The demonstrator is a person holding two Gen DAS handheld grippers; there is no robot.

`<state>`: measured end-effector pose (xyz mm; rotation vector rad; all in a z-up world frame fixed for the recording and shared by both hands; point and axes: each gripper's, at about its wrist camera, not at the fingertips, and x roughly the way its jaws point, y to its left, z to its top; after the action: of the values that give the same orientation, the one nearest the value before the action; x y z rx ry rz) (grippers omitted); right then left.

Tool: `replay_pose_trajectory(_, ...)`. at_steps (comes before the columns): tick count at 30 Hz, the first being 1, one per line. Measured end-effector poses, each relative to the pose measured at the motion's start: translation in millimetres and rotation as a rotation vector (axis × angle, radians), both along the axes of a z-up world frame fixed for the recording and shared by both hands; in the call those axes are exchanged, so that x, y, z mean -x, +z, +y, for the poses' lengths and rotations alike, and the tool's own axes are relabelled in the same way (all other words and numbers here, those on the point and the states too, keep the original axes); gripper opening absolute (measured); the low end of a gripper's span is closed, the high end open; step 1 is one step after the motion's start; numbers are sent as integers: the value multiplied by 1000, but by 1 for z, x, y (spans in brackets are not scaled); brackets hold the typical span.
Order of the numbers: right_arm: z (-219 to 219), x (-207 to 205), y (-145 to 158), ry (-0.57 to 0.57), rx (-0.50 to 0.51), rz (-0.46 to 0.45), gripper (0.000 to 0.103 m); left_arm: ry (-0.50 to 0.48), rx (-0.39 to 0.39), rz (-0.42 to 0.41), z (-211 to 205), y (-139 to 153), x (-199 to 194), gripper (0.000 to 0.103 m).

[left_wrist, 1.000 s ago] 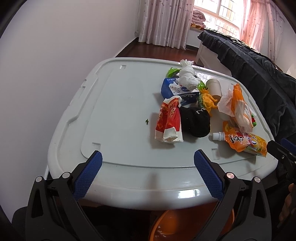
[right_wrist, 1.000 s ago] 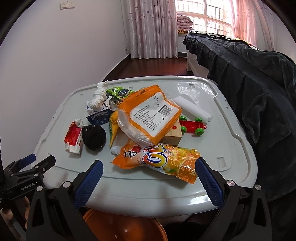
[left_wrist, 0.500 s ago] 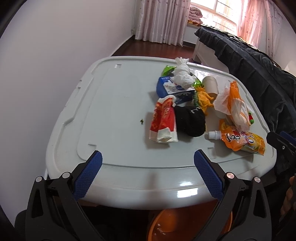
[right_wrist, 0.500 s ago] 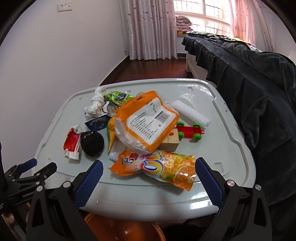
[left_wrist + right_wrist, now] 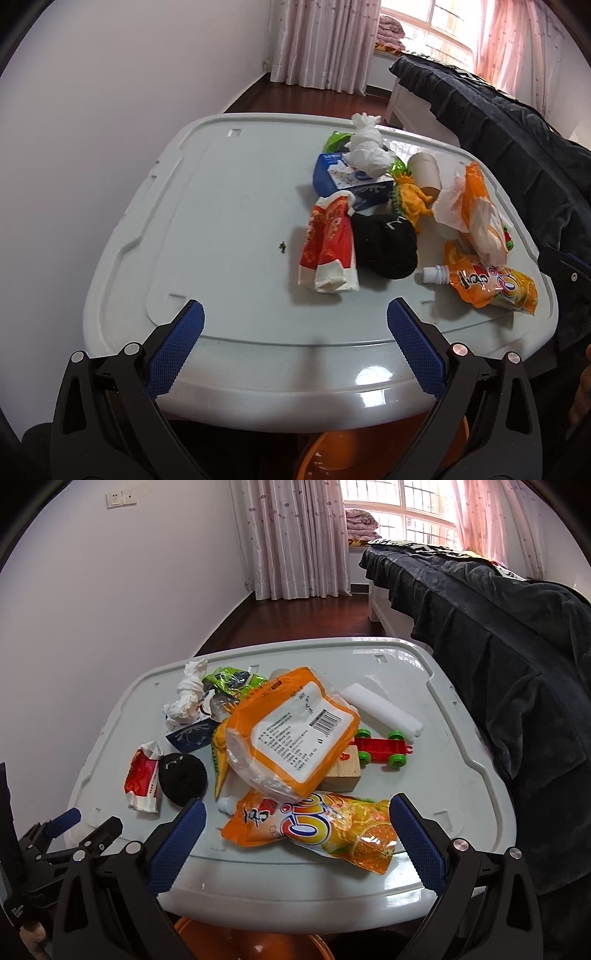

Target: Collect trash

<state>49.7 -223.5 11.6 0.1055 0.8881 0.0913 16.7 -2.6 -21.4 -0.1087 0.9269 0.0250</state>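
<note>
Both tools, left tool (image 5: 294,320) and right tool (image 5: 297,821), gape empty; grabbing the juice pouch (image 5: 314,827) could topple the orange bag (image 5: 291,731) (leaning above) off the worktop (image 5: 461,782).

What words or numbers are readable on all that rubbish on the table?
"O!O", large letters, beside a Chinese character I can't make out: orange juice pouch.
Barcode and a printed block, too small to read: white label on the orange bag.
Red packet, blue carton: print blurred.

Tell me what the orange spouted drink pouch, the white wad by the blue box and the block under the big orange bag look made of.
Drink pouch: glossy plastic film, judging by its crinkles and glare. White wad: matte tissue or paper, twisted and creased. Block: likely bare wood, pale tan with faint grain, mostly hidden under the bag.
</note>
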Motion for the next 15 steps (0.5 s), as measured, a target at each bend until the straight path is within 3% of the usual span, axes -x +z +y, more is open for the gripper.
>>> replay_pose_trajectory(15, 10, -8, -1, 13, 14, 3, 98, 19, 13, -2, 5, -1, 2, 97)
